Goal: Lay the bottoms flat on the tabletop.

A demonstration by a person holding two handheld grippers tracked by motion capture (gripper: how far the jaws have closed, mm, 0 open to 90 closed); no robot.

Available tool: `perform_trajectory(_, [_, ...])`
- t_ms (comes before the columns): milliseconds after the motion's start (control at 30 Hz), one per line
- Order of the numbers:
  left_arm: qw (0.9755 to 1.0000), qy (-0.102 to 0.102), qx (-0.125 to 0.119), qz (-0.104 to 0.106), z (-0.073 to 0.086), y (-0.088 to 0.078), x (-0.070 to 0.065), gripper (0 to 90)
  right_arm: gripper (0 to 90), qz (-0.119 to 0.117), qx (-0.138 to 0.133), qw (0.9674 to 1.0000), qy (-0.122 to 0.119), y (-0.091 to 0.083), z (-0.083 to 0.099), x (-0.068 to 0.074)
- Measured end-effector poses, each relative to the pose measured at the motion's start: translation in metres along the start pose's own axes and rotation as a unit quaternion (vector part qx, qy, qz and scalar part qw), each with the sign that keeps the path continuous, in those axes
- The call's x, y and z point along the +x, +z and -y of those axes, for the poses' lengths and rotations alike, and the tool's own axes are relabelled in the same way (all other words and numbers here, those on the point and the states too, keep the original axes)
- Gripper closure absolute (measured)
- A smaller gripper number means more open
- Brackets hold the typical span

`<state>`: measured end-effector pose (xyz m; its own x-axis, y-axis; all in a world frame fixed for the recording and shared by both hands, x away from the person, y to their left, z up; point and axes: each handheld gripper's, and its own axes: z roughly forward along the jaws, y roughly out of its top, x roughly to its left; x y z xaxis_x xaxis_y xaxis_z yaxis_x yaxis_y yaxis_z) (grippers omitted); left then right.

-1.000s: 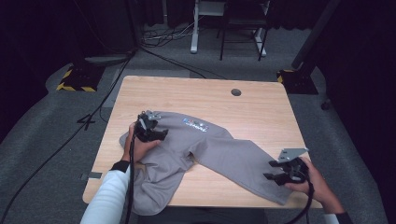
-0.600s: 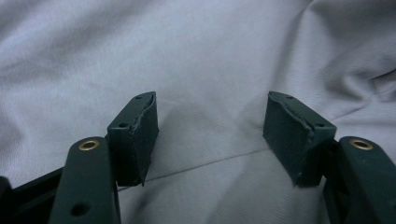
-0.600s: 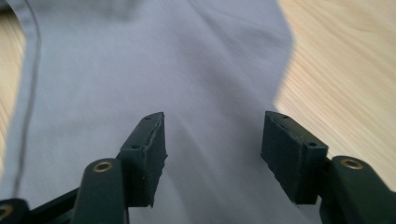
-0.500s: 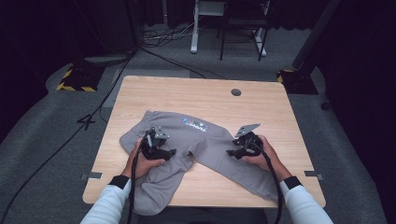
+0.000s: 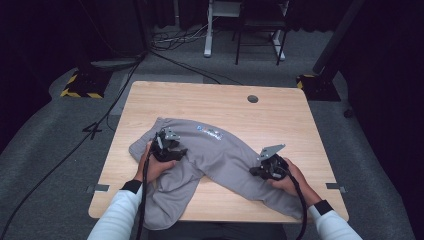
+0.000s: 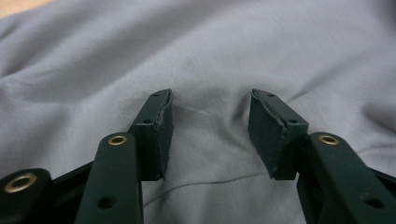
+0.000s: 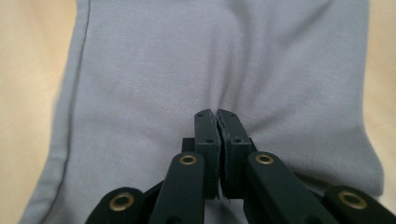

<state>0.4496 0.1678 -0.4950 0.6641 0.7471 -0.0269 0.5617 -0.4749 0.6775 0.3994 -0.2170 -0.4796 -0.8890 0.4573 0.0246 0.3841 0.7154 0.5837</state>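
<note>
Wooden table (image 5: 280, 112), dark room — grey trousers (image 5: 220, 155) spread across its near half.
Left gripper (image 5: 166, 145) rests on the trousers' waist end, jaws apart and just closing, cloth puckered between the pads. Right gripper (image 5: 265, 167) sits on the right leg — jaws clenched, cloth gathering at the tips.

Grey trousers (image 5: 220, 157) – plain, no pattern, w/ a small blue-and-white print near the waistband (image 5: 210, 132); a thin darker seam line is seen along one leg edge in the right gripper view. Tabletop (image 5: 210, 100) is light wood w/ faint grain, and a dark round hole (image 5: 252, 98) is set in it. Left claw (image 5: 175, 145) and right claw (image 5: 256, 172) are black; dark green-black pads (image 6: 161, 130) and brass-coloured rivets (image 6: 117, 139) are shown up close. A grey plate (image 5: 270, 151) tops the right one. Sleeves (image 5: 117, 220) are white w/ black cuffs. Floor (image 5: 45, 165) is grey carpet – yellow-and-black hazard stripes (image 5: 75, 86) are seen on a base at left.
</note>
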Motion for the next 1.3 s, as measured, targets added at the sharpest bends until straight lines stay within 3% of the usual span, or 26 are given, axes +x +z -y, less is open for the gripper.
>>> perform_trajectory(100, [0.9998, -0.012, -0.009, -0.009, -0.007, 0.009, 0.005, 48.8, 87.0, -0.059, 0.018, 0.9977, -0.025, -0.008, 0.009, 0.017])
perform_trajectory(167, [0.9998, -0.011, -0.011, -0.011, -0.012, 0.014, 0.007, 47.3, 86.2, -0.096, 0.033, 0.9937, -0.048, -0.010, 0.011, 0.030])
perform_trajectory(267, [0.9997, -0.014, -0.012, -0.014, -0.019, 0.021, 0.007, 43.9, 78.1, -0.113, 0.048, 0.9894, -0.078, -0.011, 0.009, 0.046])
perform_trajectory(333, [0.9997, -0.013, 0.003, -0.022, -0.024, 0.023, 0.004, 40.2, 67.5, -0.116, 0.055, 0.9874, -0.092, -0.010, 0.005, 0.052])
perform_trajectory(367, [0.9996, -0.012, 0.012, -0.024, -0.025, 0.021, 0.003, 36.5, 60.0, -0.109, 0.055, 0.9876, -0.098, -0.009, 0.003, 0.053])
perform_trajectory(433, [0.9998, -0.003, 0.017, -0.010, -0.023, 0.016, -0.001, 32.4, 55.6, -0.094, 0.042, 0.9900, -0.097, -0.011, -0.001, 0.051])
perform_trajectory(467, [0.9999, 0.000, 0.011, -0.006, -0.020, 0.011, -0.004, 31.4, 50.8, -0.084, 0.030, 0.9922, -0.087, -0.013, -0.005, 0.047])
perform_trajectory(533, [1.0000, 0.006, 0.000, -0.007, -0.012, -0.002, -0.011, 29.7, 50.4, -0.056, 0.004, 0.9964, -0.065, -0.016, -0.015, 0.036])
perform_trajectory(600, [0.9999, 0.010, -0.004, 0.003, -0.003, -0.015, -0.019, 29.7, 45.8, -0.024, -0.026, 0.9984, -0.044, -0.016, -0.028, 0.024])
perform_trajectory(667, [0.9996, 0.027, -0.007, 0.001, 0.007, -0.030, -0.029, 29.4, 44.9, 0.017, -0.042, 0.9988, -0.017, -0.008, -0.047, 0.007])
perform_trajectory(767, [0.9994, 0.030, -0.010, 0.016, 0.026, -0.044, -0.039, 28.8, 42.8, 0.040, -0.044, 0.9981, 0.017, 0.008, -0.071, -0.014])
perform_trajectory(833, [0.9994, 0.026, -0.002, 0.023, 0.039, -0.050, -0.045, 29.0, 41.8, 0.065, -0.035, 0.9970, 0.024, 0.023, -0.086, -0.025])
perform_trajectory(933, [0.9994, 0.027, -0.002, 0.022, 0.055, -0.060, -0.053, 28.5, 42.8, 0.073, -0.035, 0.9961, 0.036, 0.045, -0.105, -0.038])
perform_trajectory(1033, [0.9996, 0.016, -0.010, 0.023, 0.067, -0.065, -0.058, 25.1, 43.7, 0.058, -0.045, 0.9956, 0.057, 0.065, -0.121, -0.053])
perform_trajectory(1133, [0.9994, 0.030, -0.005, 0.014, 0.072, -0.067, -0.062, 25.1, 45.7, 0.050, -0.041, 0.9943, 0.084, 0.082, -0.132, -0.062])
perform_trajectory(1200, [0.9994, 0.032, -0.006, 0.015, 0.072, -0.065, -0.062, 24.1, 47.5, 0.058, -0.024, 0.9949, 0.079, 0.092, -0.135, -0.064])
perform_trajectory(1233, [0.9994, 0.032, -0.007, 0.014, 0.072, -0.064, -0.062, 24.1, 48.1, 0.073, -0.006, 0.9949, 0.068, 0.096, -0.135, -0.064])
perform_trajectory(1300, [0.9992, 0.036, -0.007, 0.015, 0.071, -0.063, -0.061, 24.1, 53.7, 0.069, -0.007, 0.9950, 0.072, 0.097, -0.134, -0.065])
